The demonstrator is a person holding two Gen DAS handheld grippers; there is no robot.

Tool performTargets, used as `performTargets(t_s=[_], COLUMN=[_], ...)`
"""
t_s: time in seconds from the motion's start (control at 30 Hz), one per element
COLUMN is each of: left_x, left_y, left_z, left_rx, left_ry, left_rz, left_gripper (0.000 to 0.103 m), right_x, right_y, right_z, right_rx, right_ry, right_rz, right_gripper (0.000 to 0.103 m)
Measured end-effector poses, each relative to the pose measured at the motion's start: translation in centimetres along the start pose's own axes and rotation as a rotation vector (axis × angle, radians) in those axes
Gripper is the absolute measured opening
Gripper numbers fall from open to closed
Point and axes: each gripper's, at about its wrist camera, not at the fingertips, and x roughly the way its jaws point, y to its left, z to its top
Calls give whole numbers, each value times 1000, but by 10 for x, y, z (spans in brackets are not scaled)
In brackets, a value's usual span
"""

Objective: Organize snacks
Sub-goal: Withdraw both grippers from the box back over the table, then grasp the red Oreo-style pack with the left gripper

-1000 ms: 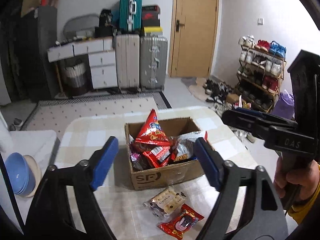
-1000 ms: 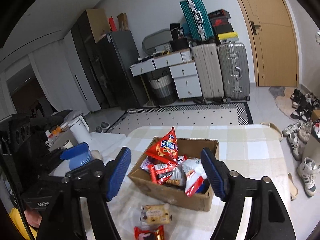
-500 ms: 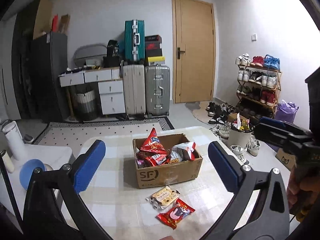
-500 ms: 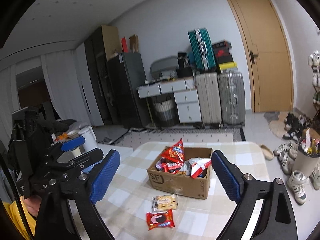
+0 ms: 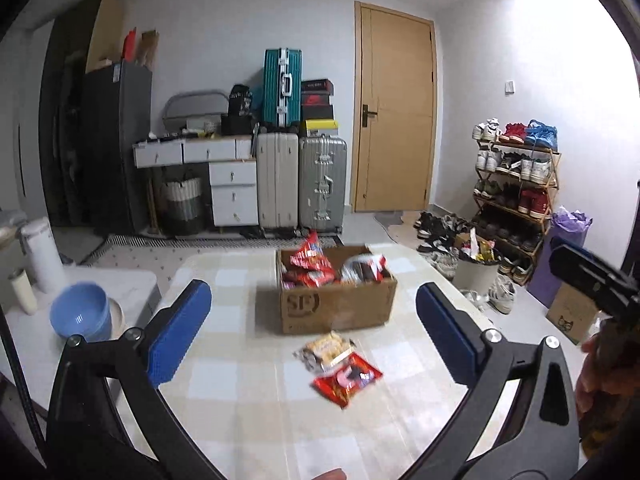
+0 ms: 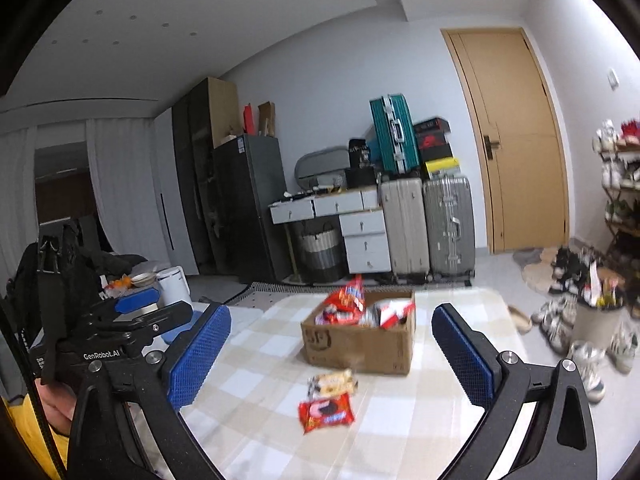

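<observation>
Snack packets [image 5: 335, 362] lie loose on the checked table [image 5: 240, 400], just near of the cardboard box [image 5: 336, 308] — nothing is held.

Two packets sit side by side in front of the box: a pale biscuit pack [image 6: 332, 384] on the far side and a red wrapper [image 6: 326, 412] nearer, the two touching or nearly so. The box already stands full of red and white bags. The left gripper [image 5: 314, 328] stands wide with nothing between its pads; the right gripper [image 6: 332, 352] has jaws opening, likewise with nothing between them, and both are well apart from the packets. The packets look light, thin and crinkly, probably slippery film over brittle biscuits — a gentle pinch across the short width or on a sealed end seam would likely suit best.
</observation>
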Motion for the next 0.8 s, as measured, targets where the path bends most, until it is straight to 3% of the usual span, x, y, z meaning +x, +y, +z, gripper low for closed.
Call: performTargets(t_s=[0.1,0.4,0.6,0.73,0.8], left_x=[7,95,174,229,255], left_y=[8,13,3,-8,-14], left_z=[-29,-99,-129,-145,-148], left_rx=[-6,-23,-17,56,69], left_ry=[56,246,379,409,433], left_rz=[9,-8,-45,-28,-60], left_gripper=[102,102,102,101,99], right_x=[6,42,72,89,99], right_y=[-6,-35,-50,-63,-69], right_z=[-23,-70,-103,-121,-128], right_rx=[44,153,180,215,225], right_ry=[36,142,232,282,301], right_rz=[-11,-39,-49,-50,-49], right_gripper=[102,102,102,102,102])
